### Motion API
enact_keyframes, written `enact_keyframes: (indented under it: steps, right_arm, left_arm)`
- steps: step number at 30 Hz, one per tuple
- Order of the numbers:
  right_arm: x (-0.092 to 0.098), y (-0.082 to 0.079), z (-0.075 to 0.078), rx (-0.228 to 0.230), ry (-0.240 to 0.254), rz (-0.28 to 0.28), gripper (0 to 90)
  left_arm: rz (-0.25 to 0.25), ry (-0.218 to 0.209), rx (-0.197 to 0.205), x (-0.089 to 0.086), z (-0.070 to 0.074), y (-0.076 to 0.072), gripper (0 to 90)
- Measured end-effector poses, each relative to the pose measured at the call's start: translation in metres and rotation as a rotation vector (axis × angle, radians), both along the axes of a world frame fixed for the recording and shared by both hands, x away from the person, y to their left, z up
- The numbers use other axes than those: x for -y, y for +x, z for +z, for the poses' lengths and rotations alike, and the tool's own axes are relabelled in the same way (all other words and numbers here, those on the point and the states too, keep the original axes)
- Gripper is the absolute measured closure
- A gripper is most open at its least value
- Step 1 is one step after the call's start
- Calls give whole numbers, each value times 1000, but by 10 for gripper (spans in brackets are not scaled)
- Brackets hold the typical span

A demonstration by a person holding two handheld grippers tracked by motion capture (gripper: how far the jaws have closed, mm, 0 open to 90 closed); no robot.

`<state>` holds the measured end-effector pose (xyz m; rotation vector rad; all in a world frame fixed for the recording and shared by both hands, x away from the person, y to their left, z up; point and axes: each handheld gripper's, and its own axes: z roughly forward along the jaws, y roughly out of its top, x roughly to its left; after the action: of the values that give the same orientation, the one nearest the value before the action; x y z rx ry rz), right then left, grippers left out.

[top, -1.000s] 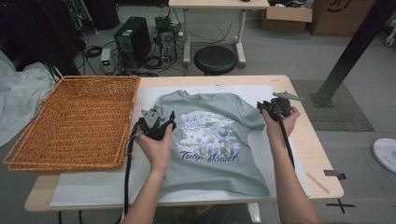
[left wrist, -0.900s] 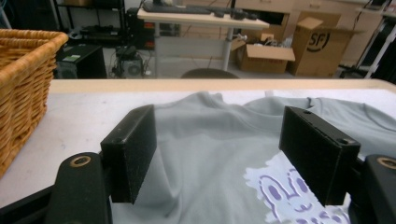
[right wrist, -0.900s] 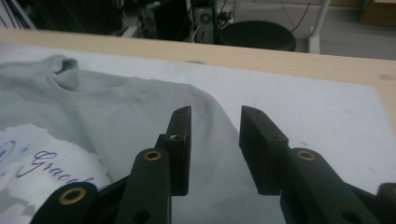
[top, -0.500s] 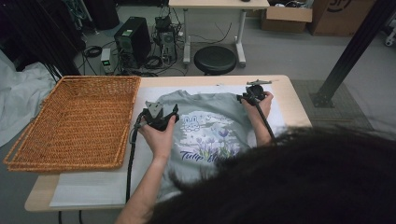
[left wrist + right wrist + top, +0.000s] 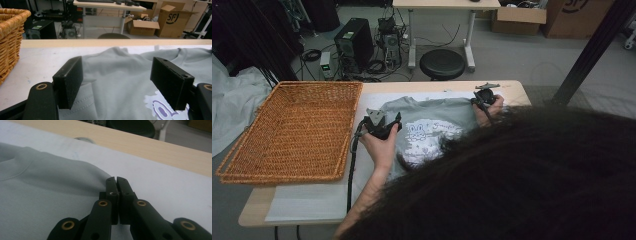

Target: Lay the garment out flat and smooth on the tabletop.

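While the grey T-shirt (image 5: 437,125) lies flat, right gripper (image 5: 116,182) just pinched closed at its shoulder edge, left gripper (image 5: 117,82) spread wide above it

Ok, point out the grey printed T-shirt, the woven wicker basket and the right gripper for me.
Grey printed T-shirt (image 5: 437,112): high view, plain chest fabric above the print.
Woven wicker basket (image 5: 287,132): high view, its woven floor.
Right gripper (image 5: 116,179): right gripper view, tips of its closed jaws at the shirt's edge.
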<state>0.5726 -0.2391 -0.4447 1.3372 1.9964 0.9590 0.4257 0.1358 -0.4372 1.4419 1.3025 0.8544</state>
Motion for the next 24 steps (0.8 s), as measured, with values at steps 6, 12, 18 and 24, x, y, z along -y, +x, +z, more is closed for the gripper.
enact_keyframes:
  steps: [6,12,18,24]
  right_arm:
    - [7,-1,3,20,61,-9,867]
    - [-2,-25,24,32,103,63,681]
    - [0,-75,47,127,161,142,603]
    - [9,-122,61,190,212,191,566]
  left_arm:
    - [-2,-1,4,1,0,0,270]
    - [-14,10,-5,2,3,-5,264]
    - [-43,10,10,6,9,-11,263]
    - [-68,12,25,6,12,-14,280]
